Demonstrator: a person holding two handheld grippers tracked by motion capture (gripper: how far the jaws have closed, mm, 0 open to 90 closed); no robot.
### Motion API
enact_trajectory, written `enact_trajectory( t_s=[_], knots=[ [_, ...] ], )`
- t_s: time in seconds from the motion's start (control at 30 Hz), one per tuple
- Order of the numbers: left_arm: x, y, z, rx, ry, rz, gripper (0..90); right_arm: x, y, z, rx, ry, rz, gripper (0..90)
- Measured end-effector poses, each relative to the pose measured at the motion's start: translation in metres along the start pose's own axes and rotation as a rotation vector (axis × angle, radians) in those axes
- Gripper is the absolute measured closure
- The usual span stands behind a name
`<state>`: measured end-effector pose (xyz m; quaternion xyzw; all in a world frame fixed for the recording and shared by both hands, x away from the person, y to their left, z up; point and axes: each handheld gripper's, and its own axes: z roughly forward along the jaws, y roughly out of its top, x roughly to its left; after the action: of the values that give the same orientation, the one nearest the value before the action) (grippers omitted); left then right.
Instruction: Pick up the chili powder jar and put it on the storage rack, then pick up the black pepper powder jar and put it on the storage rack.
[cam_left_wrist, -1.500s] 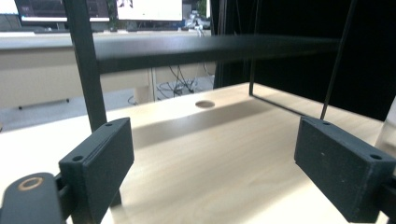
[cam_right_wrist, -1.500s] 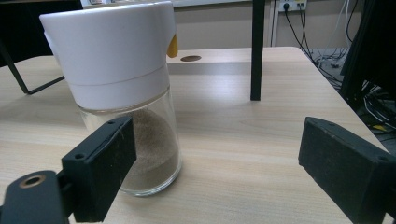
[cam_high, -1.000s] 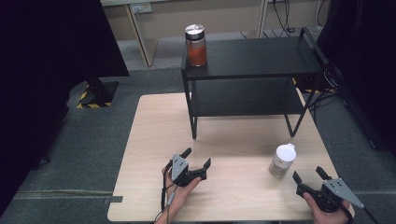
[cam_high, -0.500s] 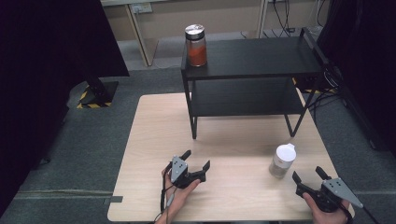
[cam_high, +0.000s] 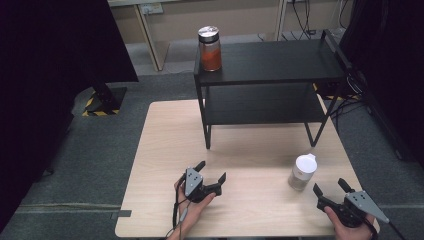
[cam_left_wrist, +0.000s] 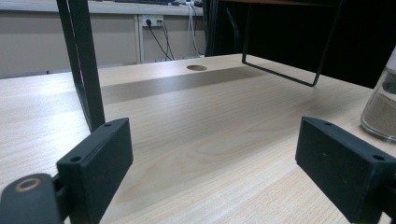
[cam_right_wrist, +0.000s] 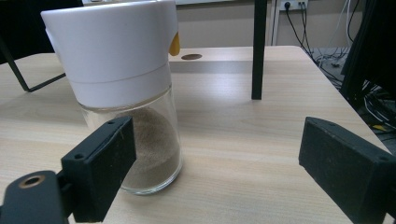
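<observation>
A glass shaker with a white lid (cam_high: 302, 172) holds pale powder and stands on the wooden table (cam_high: 250, 150) at the right front. It looms close in the right gripper view (cam_right_wrist: 126, 93), just ahead of the left jaw. My right gripper (cam_high: 331, 192) rests near the table's front right corner, open and empty, slightly right of the shaker. My left gripper (cam_high: 211, 172) lies at the front centre, open, with nothing between its jaws. A jar of orange-red contents with a metal lid (cam_high: 209, 48) stands on the top left of a black two-tier shelf (cam_high: 270, 65).
The black shelf's legs (cam_left_wrist: 86, 65) stand on the table's far half. The shaker's edge (cam_left_wrist: 380, 107) shows at the right of the left gripper view. Dark curtains flank the table and cables lie on the floor at the right.
</observation>
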<state>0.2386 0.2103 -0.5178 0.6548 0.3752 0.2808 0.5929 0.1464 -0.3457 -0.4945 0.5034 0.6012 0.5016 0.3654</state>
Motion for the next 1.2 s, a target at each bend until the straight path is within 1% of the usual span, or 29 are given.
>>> enact_trajectory(
  t_s=[0.13, 0.23, 0.3, 0.4, 0.5, 0.6, 0.67, 0.77, 0.83, 0.9, 1.07, 1.2],
  knots=[
    [-0.001, 0.0, 0.0, -0.002, 0.0, 0.006, 10.6, -0.001, -0.003, -0.001, -0.014, -0.002, 0.017, 11.3],
    [0.0, 0.0, 0.0, 0.0, -0.003, 0.004, 10.6, -0.002, -0.002, -0.004, -0.012, -0.004, 0.017, 11.3],
    [0.0, 0.0, 0.0, 0.0, -0.003, 0.006, 10.6, -0.003, -0.002, -0.007, -0.015, 0.003, 0.013, 11.3],
    [-0.001, 0.0, 0.0, 0.0, -0.002, 0.014, 10.6, -0.001, 0.001, -0.013, -0.029, 0.017, -0.007, 11.6],
    [-0.001, 0.0, 0.001, 0.002, -0.005, 0.012, 10.6, 0.003, 0.003, -0.02, -0.053, 0.04, -0.025, 12.3],
    [-0.001, 0.001, 0.001, 0.003, -0.005, 0.013, 10.6, 0.007, 0.008, -0.02, -0.065, 0.083, -0.039, 12.5],
    [-0.002, 0.0, 0.001, 0.001, -0.004, 0.015, 10.6, 0.011, 0.012, -0.016, -0.067, 0.103, -0.06, 13.0],
    [-0.002, -0.001, 0.001, -0.005, -0.006, 0.019, 10.7, 0.016, 0.018, -0.008, -0.06, 0.116, -0.082, 13.7],
    [-0.003, -0.001, 0.001, -0.003, -0.007, 0.025, 10.7, 0.019, 0.021, -0.003, -0.06, 0.115, -0.091, 14.7],
    [-0.003, 0.0, 0.001, 0.001, -0.008, 0.03, 10.8, 0.021, 0.023, 0.002, -0.065, 0.116, -0.088, 15.9],
    [-0.002, 0.0, 0.001, 0.0, -0.01, 0.018, 10.8, 0.028, 0.028, 0.014, -0.054, 0.108, -0.089, 17.1],
    [-0.003, 0.0, 0.001, 0.001, -0.01, 0.026, 10.9, 0.038, 0.029, 0.022, -0.037, 0.094, -0.1, 18.4]
  ],
)
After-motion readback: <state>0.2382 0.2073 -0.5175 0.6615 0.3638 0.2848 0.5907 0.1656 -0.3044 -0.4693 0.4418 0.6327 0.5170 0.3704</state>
